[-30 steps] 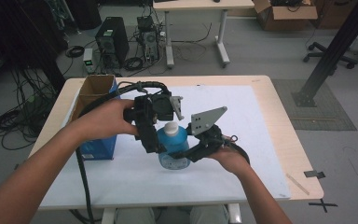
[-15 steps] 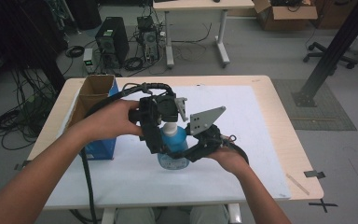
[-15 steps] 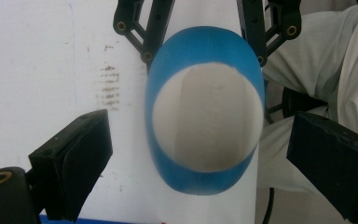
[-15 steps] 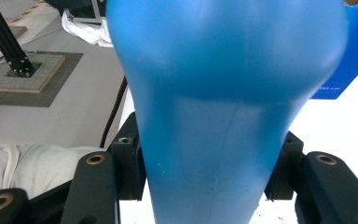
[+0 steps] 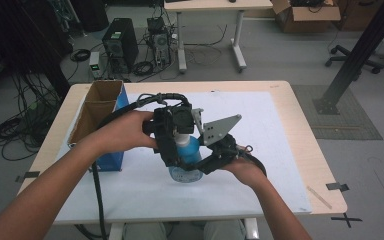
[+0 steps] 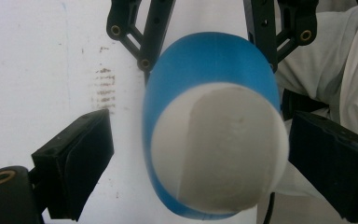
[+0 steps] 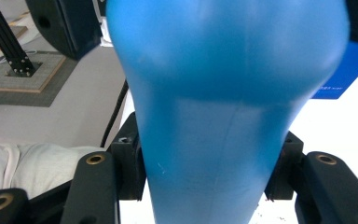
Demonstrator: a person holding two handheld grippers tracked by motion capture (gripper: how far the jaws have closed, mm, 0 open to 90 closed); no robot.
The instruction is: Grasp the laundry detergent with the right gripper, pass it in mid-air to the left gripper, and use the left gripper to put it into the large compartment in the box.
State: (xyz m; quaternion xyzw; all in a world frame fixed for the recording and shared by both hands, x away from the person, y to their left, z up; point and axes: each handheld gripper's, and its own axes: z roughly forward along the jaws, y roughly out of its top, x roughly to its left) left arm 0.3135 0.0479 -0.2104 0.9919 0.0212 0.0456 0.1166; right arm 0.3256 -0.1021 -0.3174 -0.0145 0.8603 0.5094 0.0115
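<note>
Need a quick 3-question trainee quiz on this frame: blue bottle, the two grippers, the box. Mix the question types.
1. True or false: the left gripper is shut on the white cap of the blue plastic bottle.
2. Which gripper clamps the bottle's body? A) left B) right C) neither
3. Fill in: the open cardboard box with blue sides stands on the white-covered table toward the person's ____ side.

Key: 1 false: its jaws stand apart on either side of the cap, with table showing in the gap at one side. 2 B: the right gripper view shows its jaws pressed to both sides of the body. 3 left.
</note>
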